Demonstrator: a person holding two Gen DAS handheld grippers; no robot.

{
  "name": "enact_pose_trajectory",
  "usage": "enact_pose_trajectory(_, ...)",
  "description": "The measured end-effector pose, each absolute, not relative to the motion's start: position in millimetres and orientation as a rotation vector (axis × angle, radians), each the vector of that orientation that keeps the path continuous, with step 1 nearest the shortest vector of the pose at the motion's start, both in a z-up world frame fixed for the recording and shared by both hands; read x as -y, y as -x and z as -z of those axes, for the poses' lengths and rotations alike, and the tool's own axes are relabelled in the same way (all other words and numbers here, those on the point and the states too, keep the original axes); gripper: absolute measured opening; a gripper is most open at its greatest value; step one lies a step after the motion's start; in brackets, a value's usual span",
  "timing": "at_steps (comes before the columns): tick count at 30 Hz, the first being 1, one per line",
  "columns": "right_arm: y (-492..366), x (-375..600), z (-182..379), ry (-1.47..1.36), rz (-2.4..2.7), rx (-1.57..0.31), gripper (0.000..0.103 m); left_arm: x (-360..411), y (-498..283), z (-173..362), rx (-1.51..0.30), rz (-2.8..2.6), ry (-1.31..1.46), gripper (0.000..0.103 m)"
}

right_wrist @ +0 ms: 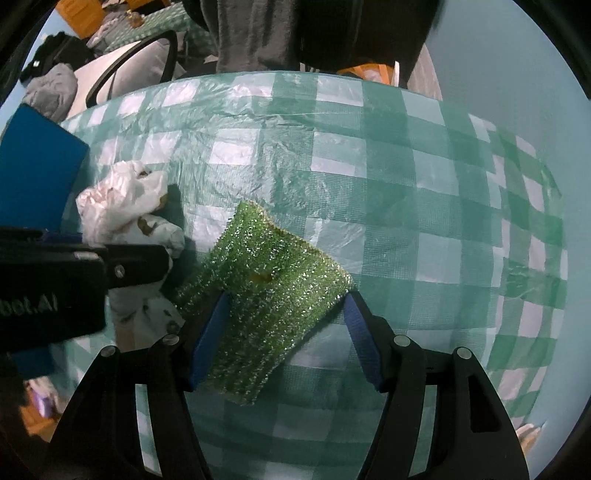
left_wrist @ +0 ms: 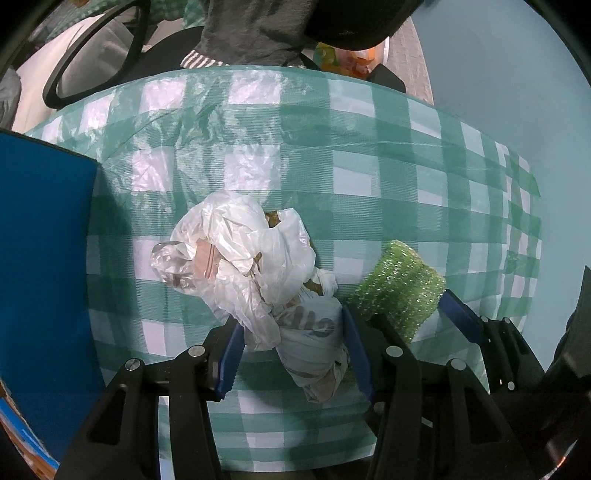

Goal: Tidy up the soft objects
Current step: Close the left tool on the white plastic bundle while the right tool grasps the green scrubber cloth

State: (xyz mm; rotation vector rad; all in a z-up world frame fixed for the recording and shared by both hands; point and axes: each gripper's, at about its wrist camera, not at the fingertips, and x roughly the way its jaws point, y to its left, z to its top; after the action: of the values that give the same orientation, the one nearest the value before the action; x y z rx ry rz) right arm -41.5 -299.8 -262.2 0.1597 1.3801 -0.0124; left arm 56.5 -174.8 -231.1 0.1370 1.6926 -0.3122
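Lived-in home room, cluttered. Worktop under green-and-white checked plastic cloth (right_wrist: 332, 155) fills middle of both views. Black-framed chair with pale seat (left_wrist: 92, 48) at upper left of left-wrist view. Heaps of grey and dark clothing (right_wrist: 51, 88) at upper left of right-wrist view, orange cardboard boxes (right_wrist: 79, 11) at top left edge. Person in dark grey fleece (left_wrist: 255, 29) at top centre, behind worktop. Plain pale blue-green wall (right_wrist: 517, 74) at upper right. Colourful printed bag (left_wrist: 343, 61) just beyond worktop's far edge.

Green checked tablecloth (left_wrist: 369, 155), blue box (left_wrist: 44, 236), black chair (left_wrist: 92, 55).
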Motion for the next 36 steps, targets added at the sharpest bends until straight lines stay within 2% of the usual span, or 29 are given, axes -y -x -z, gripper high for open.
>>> enact_pose_trajectory(5,46.8,295.5,262.9,-0.123,0.020,-1.361,0.064,167.8,-54.2,230.2,-1.687,0.313,-0.153,0.052)
enact_pose_trajectory(10,45.8,301.6,259.3,-0.145,0.024,-1.348,0.033,157.2,-51.8,228.8,-1.686,0.301,-0.174,0.052)
enact_pose_trajectory(13,43.3,303.8,258.0,-0.173,0.019,-1.353,0.020,149.7,-49.7,228.1,-1.683,0.295,-0.191,0.052)
enact_pose_trajectory(15,42.8,305.1,256.7,-0.197,0.013,-1.355,0.015,146.6,-47.3,227.0,-1.677,0.292,-0.208,0.052)
enact_pose_trajectory(36,47.4,302.3,195.6,-0.310,-0.048,-1.237,0.013,121.1,-23.3,181.0,-1.539,0.310,-0.286,0.049)
